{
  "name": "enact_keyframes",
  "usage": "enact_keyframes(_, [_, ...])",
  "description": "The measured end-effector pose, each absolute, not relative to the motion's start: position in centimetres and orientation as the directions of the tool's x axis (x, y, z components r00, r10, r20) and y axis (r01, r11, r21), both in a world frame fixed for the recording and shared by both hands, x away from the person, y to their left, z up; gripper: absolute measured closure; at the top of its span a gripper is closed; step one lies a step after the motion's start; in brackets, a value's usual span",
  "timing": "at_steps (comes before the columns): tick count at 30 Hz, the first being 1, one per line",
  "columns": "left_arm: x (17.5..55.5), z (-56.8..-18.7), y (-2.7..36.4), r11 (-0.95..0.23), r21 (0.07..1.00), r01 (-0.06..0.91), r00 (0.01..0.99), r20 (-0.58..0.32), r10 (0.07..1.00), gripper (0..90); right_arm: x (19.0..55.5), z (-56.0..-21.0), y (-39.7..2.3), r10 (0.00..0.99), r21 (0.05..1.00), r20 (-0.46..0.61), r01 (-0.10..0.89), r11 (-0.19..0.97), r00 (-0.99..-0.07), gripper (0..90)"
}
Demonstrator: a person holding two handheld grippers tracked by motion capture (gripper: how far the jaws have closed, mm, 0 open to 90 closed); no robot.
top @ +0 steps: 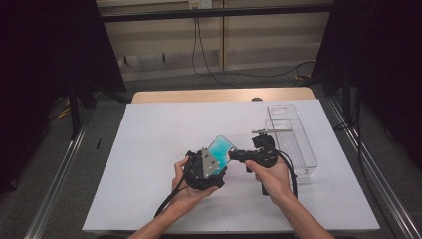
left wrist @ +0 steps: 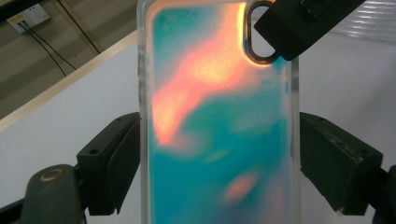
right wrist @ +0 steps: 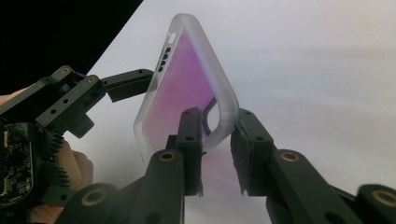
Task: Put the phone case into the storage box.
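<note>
While both grippers clamp it, left gripper (top: 211,167) across its width, right gripper (top: 234,155) at its camera-hole corner, the translucent teal-and-orange phone case (top: 221,148) tilts lengthwise toward the table's (top: 149,149) far right corner.

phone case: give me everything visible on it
The phone case is empty, with frosted translucent edges and an iridescent teal back streaked orange-pink; it reads purple in the right gripper view. It has a camera cutout and small edge holes. It is held tilted above the white table. The left gripper clamps its long sides; the right gripper pinches the cutout corner.
</note>
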State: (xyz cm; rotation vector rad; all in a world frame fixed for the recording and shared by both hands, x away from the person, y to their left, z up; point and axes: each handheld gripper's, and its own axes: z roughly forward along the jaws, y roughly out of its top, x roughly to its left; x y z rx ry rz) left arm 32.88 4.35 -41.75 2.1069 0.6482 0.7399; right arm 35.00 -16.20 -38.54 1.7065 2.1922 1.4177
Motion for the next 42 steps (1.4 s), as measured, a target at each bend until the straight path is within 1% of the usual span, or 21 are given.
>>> enact_keyframes(7, [32.9,-41.9,4.3,-0.567,0.801,0.192,0.695,0.297,0.655,17.3,34.8,-38.5,-15.8,0.789,0.639,0.488,0.769,-0.033,-0.372,76.1])
enact_keyframes(16, [32.9,-41.7,4.4,-0.554,0.809,0.196,0.697,0.283,0.659,17.3,34.7,-38.5,-15.8,0.785,0.631,0.51,0.774,-0.062,-0.353,76.5])
enact_keyframes(21, [33.0,-41.7,4.5,-0.546,0.812,0.205,0.699,0.268,0.663,17.2,34.6,-38.5,-15.8,0.779,0.635,0.514,0.77,-0.064,-0.359,77.4])
enact_keyframes(27, [33.2,-41.7,4.7,-0.544,0.816,0.198,0.696,0.273,0.664,17.1,34.6,-38.5,-16.0,0.738,0.631,0.566,0.769,-0.1,-0.368,81.8])
enact_keyframes(31, [33.3,-41.6,4.7,-0.531,0.827,0.185,0.691,0.275,0.669,17.0,34.6,-38.4,-16.1,0.725,0.635,0.577,0.765,-0.108,-0.377,82.1])
enact_keyframes(35, [33.5,-41.6,4.8,-0.521,0.832,0.192,0.704,0.253,0.664,16.7,34.7,-38.5,-16.4,0.706,0.638,0.592,0.761,-0.117,-0.389,82.2])
enact_keyframes(38, [33.7,-41.6,4.9,-0.498,0.841,0.212,0.709,0.219,0.671,14.9,34.7,-38.4,-16.4,0.701,0.644,0.59,0.757,-0.111,-0.4,82.6])
enact_keyframes(41, [33.8,-41.5,5.0,-0.487,0.844,0.225,0.703,0.205,0.681,8.9,34.6,-38.3,-16.4,0.699,0.651,0.585,0.752,-0.104,-0.41,82.7])
enact_keyframes(42, [33.9,-41.5,5.1,-0.481,0.847,0.225,0.706,0.198,0.68,8.4,34.6,-38.3,-16.4,0.699,0.654,0.584,0.75,-0.103,-0.413,82.7])
